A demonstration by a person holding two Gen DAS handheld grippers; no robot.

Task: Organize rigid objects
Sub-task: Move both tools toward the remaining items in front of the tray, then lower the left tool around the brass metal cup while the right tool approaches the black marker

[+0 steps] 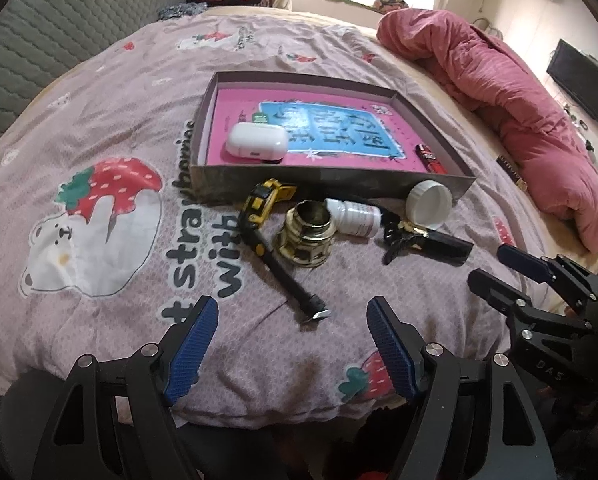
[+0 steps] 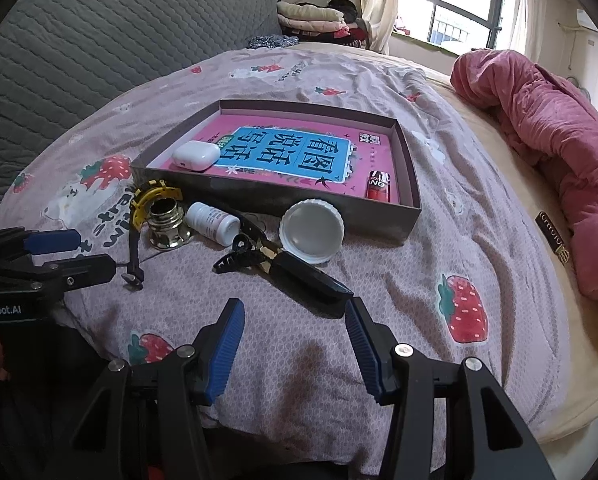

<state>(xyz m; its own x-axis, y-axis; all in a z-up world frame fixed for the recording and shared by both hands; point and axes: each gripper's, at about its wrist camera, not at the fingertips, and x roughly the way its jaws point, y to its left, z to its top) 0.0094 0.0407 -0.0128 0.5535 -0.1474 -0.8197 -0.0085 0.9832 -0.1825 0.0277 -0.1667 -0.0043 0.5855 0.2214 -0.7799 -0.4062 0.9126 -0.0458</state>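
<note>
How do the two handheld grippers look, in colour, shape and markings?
Both the left gripper and the right gripper have black angular frames with silver round bolts and ribbed blue fingers. White lettering marks their bodies. No cables show.

1 shallow box (image 2: pixel 339 210). Inside: 1 earbud case (image 2: pixel 196 155), 1 red lighter (image 2: pixel 378 186), 1 pink book (image 2: pixel 291 156). On bedspread: 1 watch (image 1: pixel 265 216), 1 brass fitting (image 1: pixel 305 236), 1 pill bottle (image 2: pixel 212 223), 1 white lid (image 2: pixel 311 235), 1 black clip (image 2: pixel 283 266).

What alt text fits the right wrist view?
The open right hand-held gripper hovers over a strawberry-print bedspread. Ahead, a black hair clip, white lid and pill bottle lie before a shallow box.
</note>
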